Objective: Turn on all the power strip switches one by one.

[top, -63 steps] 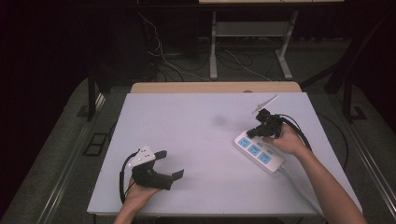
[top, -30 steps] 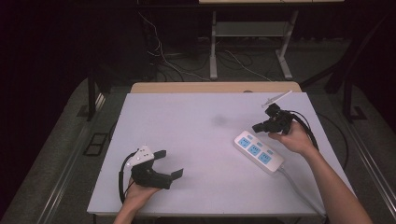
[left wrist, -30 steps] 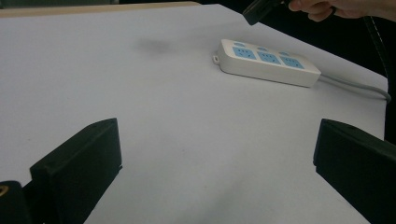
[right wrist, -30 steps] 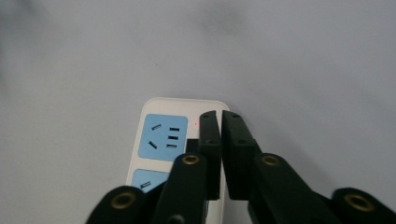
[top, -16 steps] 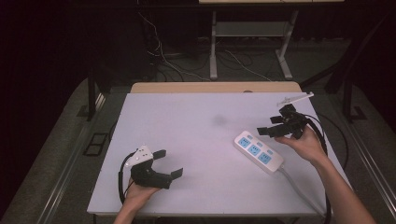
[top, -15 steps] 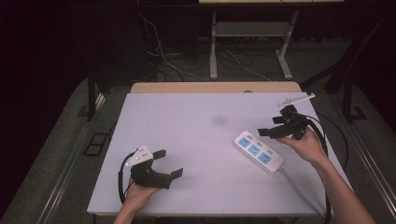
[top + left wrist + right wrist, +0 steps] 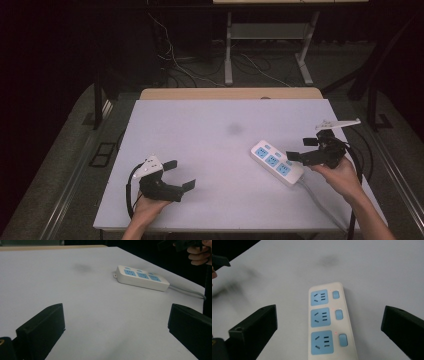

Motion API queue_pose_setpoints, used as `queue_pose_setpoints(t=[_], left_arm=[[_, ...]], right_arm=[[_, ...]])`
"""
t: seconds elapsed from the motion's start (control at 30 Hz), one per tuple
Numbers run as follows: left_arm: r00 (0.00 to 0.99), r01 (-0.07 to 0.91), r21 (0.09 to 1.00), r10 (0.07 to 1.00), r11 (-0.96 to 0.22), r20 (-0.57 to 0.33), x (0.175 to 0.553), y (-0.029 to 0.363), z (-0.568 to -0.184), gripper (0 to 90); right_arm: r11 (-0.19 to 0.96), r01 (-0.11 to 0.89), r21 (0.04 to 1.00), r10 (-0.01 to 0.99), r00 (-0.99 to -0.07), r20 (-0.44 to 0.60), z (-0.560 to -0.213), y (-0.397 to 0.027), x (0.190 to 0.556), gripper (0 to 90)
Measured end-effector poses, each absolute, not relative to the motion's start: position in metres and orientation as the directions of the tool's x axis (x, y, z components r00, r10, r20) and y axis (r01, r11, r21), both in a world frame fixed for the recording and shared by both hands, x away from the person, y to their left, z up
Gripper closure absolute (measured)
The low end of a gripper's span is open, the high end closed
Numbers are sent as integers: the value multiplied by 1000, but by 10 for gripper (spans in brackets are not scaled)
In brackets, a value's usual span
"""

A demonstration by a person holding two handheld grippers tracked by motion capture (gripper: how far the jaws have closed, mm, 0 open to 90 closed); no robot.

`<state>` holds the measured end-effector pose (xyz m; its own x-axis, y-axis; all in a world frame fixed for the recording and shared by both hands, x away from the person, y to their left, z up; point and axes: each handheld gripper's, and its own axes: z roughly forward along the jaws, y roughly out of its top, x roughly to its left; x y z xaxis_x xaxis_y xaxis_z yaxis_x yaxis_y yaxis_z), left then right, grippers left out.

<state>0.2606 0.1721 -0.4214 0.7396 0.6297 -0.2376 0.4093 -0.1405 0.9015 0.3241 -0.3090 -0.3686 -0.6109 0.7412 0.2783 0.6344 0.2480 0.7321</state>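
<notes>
A white plastic power strip (image 7: 276,162), oblong with rounded corners and three blue sockets, lies on the matte white table (image 7: 210,135) near its right edge. The right gripper (image 7: 306,150) hovers just beside it, its jaws having just opened wide, nothing between them. The left gripper (image 7: 179,175) rests well apart, jaws spread.
</notes>
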Motion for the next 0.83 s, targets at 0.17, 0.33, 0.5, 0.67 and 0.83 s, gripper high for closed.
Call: queue_pose_setpoints(t=[0.17, 0.33, 0.5, 0.67, 0.83], left_arm=[[739, 413, 900, 631, -143, -239, 260, 171, -422, 0], [738, 415, 897, 633, -153, -234, 261, 171, -422, 0], [738, 418, 896, 632, -154, -236, 261, 171, -422, 0], [739, 419, 895, 631, -156, -236, 261, 171, -422, 0], [739, 423, 892, 631, -161, -236, 262, 171, -423, 0]], right_arm=[[231, 625, 746, 734, -615, 288, -376, -312, 305, 4], [183, 610, 771, 727, -612, 312, -386, -314, 284, 4], [177, 590, 788, 725, -620, 301, -398, -311, 265, 4], [186, 579, 794, 723, -628, 289, -406, -306, 252, 4], [178, 570, 802, 718, -632, 290, -413, -306, 246, 4]])
